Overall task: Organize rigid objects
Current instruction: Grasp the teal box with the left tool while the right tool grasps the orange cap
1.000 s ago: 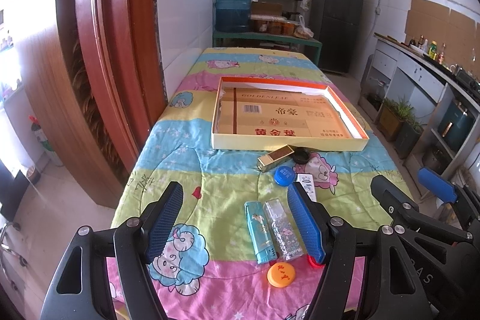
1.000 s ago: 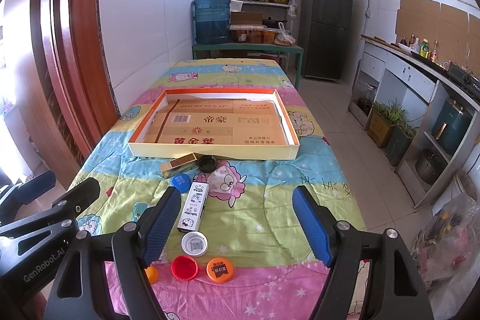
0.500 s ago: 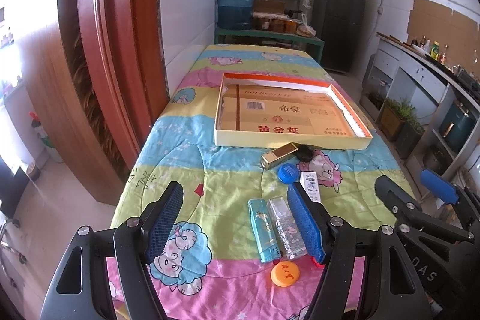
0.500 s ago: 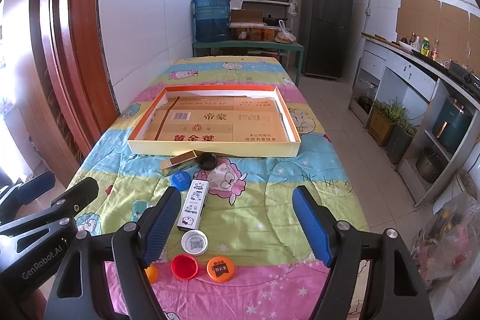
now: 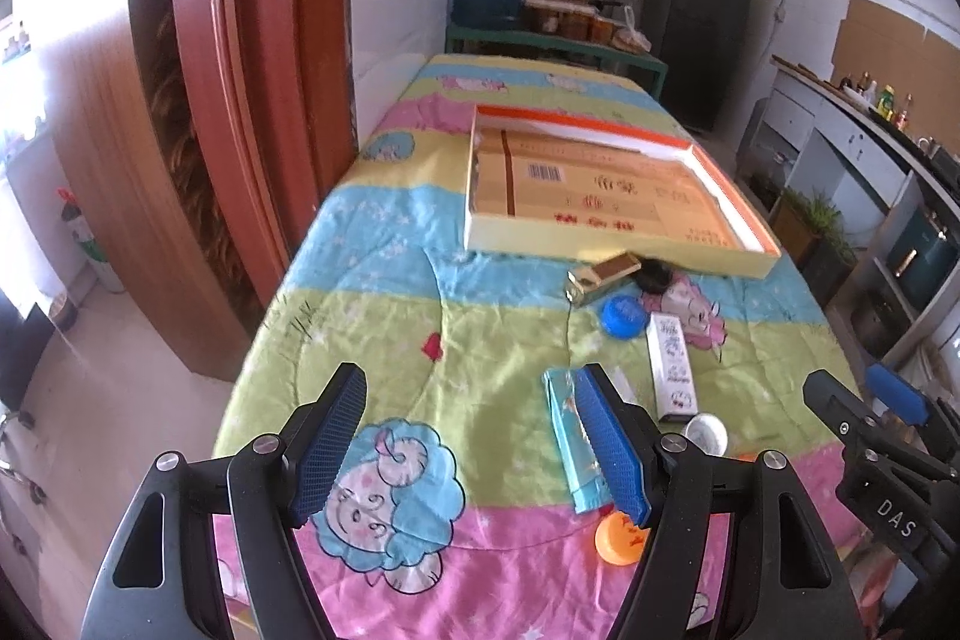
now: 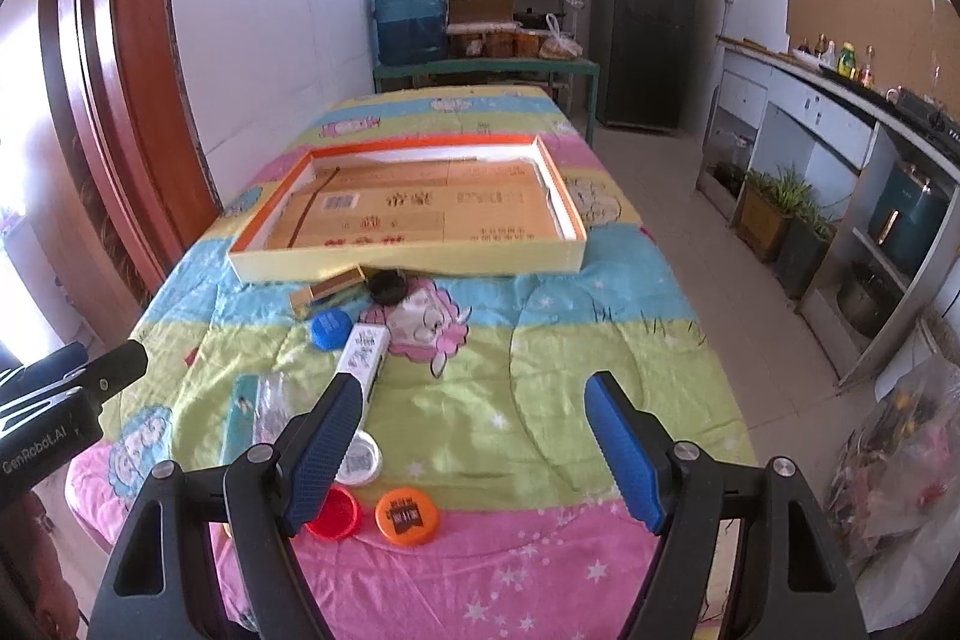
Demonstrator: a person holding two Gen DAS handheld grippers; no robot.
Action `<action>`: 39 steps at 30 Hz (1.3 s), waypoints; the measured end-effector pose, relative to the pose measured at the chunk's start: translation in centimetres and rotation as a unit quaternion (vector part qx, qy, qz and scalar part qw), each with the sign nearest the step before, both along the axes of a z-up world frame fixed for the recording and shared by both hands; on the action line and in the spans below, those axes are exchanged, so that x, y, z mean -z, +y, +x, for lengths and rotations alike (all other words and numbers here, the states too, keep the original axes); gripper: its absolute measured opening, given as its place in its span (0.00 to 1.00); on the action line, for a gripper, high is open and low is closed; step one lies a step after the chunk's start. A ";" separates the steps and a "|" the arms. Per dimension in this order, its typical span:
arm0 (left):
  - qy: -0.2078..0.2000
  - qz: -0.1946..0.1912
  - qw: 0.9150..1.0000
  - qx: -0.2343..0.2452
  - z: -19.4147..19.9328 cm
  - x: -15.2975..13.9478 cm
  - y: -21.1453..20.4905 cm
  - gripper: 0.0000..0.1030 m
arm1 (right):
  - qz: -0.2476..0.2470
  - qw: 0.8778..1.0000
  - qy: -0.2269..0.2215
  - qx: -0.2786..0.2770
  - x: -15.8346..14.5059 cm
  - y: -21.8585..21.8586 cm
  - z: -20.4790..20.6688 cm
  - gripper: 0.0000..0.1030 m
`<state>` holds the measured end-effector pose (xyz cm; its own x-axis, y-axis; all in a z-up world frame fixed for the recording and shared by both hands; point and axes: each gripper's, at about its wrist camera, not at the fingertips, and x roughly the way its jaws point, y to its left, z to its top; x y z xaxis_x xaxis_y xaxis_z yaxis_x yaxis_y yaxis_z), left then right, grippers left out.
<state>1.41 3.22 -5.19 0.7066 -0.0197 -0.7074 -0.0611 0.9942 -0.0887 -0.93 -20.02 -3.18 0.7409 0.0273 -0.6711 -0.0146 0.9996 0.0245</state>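
A shallow yellow box tray [image 5: 600, 253] [image 6: 408, 268] with an orange inner rim lies mid-table. In front of it lie a gold lighter [image 5: 603, 278] [image 6: 327, 289], a black cap [image 6: 387, 286], a blue cap [image 5: 624, 314] [image 6: 330, 328] and a small white box [image 5: 672, 367] [image 6: 363, 349]. Nearer are a teal pack [image 5: 570, 436] [image 6: 240, 415], a clear pack [image 6: 273, 403], a white cap [image 5: 708, 433] [image 6: 360, 457], a red cap [image 6: 333, 511] and orange caps [image 5: 621, 538] [image 6: 408, 514]. My left gripper [image 5: 471, 382] hovers open, left of the teal pack. My right gripper [image 6: 474, 388] is open over bare quilt, right of the caps.
The table wears a striped cartoon quilt [image 6: 540, 340]. A wooden door frame [image 5: 240, 100] and tiled wall run along its left side. A water jug [image 6: 411, 13] and shelves stand beyond the far end, and a kitchen counter [image 6: 840, 100] lines the right across a tiled floor.
The left gripper has swung left, so the packs and caps now sit behind and right of its right finger. The right gripper has moved slightly forward. Both stay open.
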 end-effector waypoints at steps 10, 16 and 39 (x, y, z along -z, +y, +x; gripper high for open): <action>0.038 0.002 0.999 0.022 1.4 3.8 -2.4 0.72 | 0.008 1.000 0.025 -0.012 2.1 -0.5 0.2 0.74; 0.058 -0.001 0.998 0.025 2.2 5.4 -3.2 0.72 | 0.011 0.999 0.030 -0.013 2.6 -0.5 0.6 0.74; 0.042 -0.016 0.998 0.033 2.7 6.0 -2.7 0.21 | 0.041 0.992 0.066 -0.099 4.0 -1.0 -1.2 0.64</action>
